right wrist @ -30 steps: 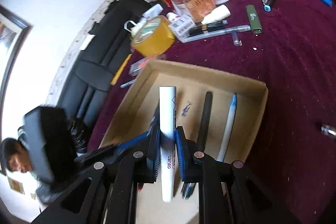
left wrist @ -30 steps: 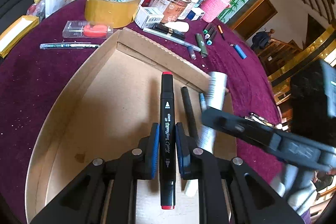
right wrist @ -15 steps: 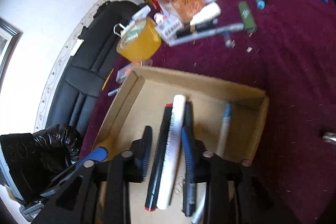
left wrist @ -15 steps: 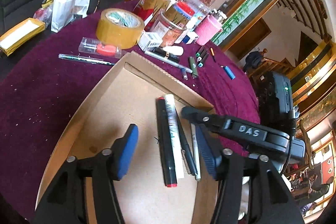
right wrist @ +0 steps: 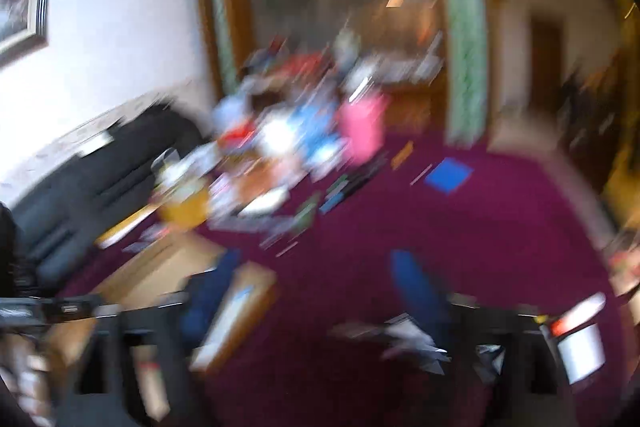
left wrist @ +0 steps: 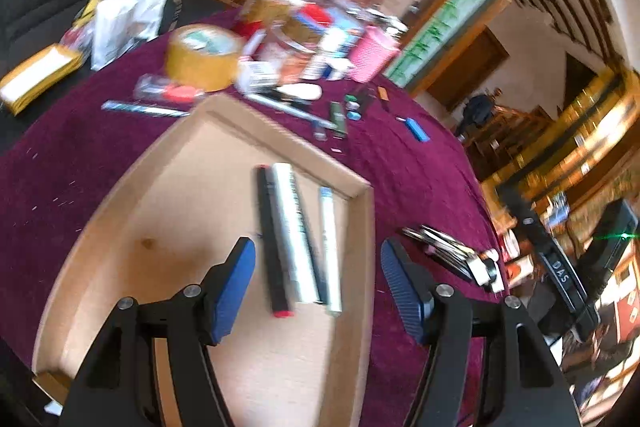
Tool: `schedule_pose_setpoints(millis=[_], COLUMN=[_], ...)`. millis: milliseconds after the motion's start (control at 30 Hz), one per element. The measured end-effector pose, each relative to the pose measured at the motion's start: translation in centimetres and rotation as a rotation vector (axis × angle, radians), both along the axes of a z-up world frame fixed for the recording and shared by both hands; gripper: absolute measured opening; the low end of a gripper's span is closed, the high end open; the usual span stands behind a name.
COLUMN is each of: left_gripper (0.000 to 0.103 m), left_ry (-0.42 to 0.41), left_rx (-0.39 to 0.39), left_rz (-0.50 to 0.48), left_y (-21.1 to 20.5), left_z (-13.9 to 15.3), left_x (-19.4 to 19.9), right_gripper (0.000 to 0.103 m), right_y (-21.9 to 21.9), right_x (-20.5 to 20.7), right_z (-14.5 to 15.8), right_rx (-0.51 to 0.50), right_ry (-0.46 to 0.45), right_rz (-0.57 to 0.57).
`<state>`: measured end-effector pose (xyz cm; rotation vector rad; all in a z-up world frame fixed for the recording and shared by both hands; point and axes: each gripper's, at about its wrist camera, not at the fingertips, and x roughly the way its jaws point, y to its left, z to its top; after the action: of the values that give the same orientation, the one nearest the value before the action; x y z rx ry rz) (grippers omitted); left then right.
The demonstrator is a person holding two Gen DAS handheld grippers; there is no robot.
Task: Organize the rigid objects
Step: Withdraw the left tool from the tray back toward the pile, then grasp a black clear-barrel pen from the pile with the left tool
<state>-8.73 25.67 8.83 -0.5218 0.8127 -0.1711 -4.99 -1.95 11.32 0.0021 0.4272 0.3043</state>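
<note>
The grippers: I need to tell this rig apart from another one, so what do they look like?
The left gripper has two blue ribbed pads on black angular finger frames with silver round screw heads. The right gripper, seen from the left wrist view, is a black bar with white "DAS" lettering and a small green light behind it. In its own blurred view, the same blue pads on black frames show.

Three pens (left wrist: 294, 235) are lying side by side in the cardboard tray (left wrist: 120, 211); the tape roll (left wrist: 202, 57) is standing behind it on the tablecloth (left wrist: 416, 179).
</note>
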Motion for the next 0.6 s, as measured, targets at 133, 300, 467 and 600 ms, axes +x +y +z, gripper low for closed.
schedule_pose_setpoints(millis=[133,300,467,600], left_gripper=[0.074,0.074,0.074,0.074], left_ry=[-0.048,-0.021,0.004,0.03], left_rx=[0.065,0.137,0.212,0.241], left_rz=[-0.104,-0.228,-0.307,-0.353], left_y=[-5.2,-12.1,-18.2,-21.7], left_z=[1.6,1.4,0.3,-1.0], left_x=[0.1,1.5,3.9,7.1], right_gripper=[0.103,0.102,0.102,0.102], right_y=[-6.0,-15.2,-22.3,-26.9], right_x=[0.1,3.6,4.3,5.0], right_z=[0.2,-2.3,-5.4,-8.0], right_rx=[0.003,0.105,0.167,0.354], right_ry=[-0.07,0.084,0.079,0.211], right_rz=[-0.131,-0.291,-0.458,-0.503])
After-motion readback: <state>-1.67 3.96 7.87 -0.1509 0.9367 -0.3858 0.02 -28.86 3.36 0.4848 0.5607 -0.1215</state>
